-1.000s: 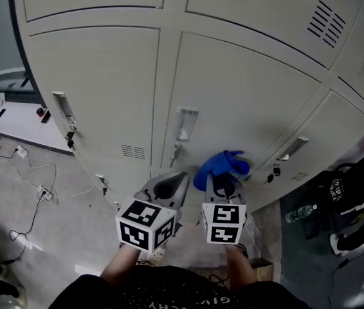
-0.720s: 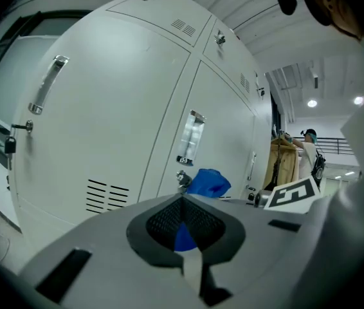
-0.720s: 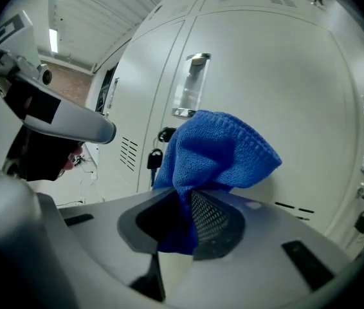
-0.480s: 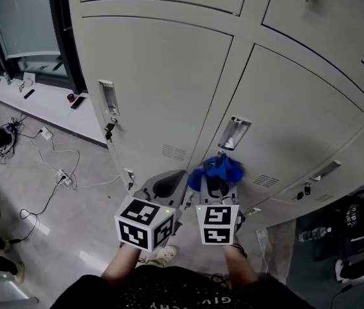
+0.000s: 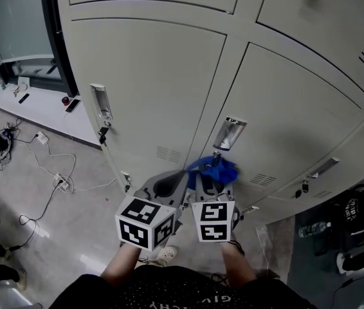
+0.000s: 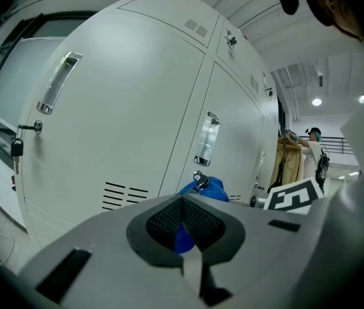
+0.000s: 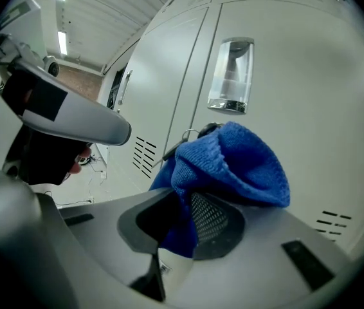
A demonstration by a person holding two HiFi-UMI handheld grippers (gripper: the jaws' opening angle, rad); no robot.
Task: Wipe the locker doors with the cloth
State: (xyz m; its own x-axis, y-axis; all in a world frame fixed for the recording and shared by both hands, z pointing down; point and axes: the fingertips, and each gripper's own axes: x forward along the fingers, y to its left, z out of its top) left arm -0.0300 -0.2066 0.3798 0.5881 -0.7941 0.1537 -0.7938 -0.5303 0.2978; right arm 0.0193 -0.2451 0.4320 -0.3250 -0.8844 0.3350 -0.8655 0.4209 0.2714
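My right gripper (image 5: 211, 180) is shut on a bunched blue cloth (image 5: 215, 168), which lies against a pale grey locker door (image 5: 278, 108) just below its metal handle (image 5: 229, 134). In the right gripper view the cloth (image 7: 233, 159) bulges out over the jaws of the right gripper (image 7: 188, 198), under the handle (image 7: 232, 76). The left gripper (image 5: 169, 184) hangs beside it on the left, shut and holding nothing. It points at the seam beside the neighbouring door (image 5: 150, 89). From the left gripper (image 6: 182, 199) I see the cloth (image 6: 211, 188) past the jaw tips.
The left door's handle (image 5: 98, 102) has a key hanging under it. Cables and a power strip (image 5: 60, 182) lie on the floor at left, under a window sill (image 5: 21, 98). A black bag (image 5: 355, 217) and a bottle (image 5: 314, 227) sit at right. A person (image 6: 312, 153) stands far off.
The cloth and both grippers have shifted left along the lockers, from between two handles to just under the middle door's handle. Both grips are unchanged.
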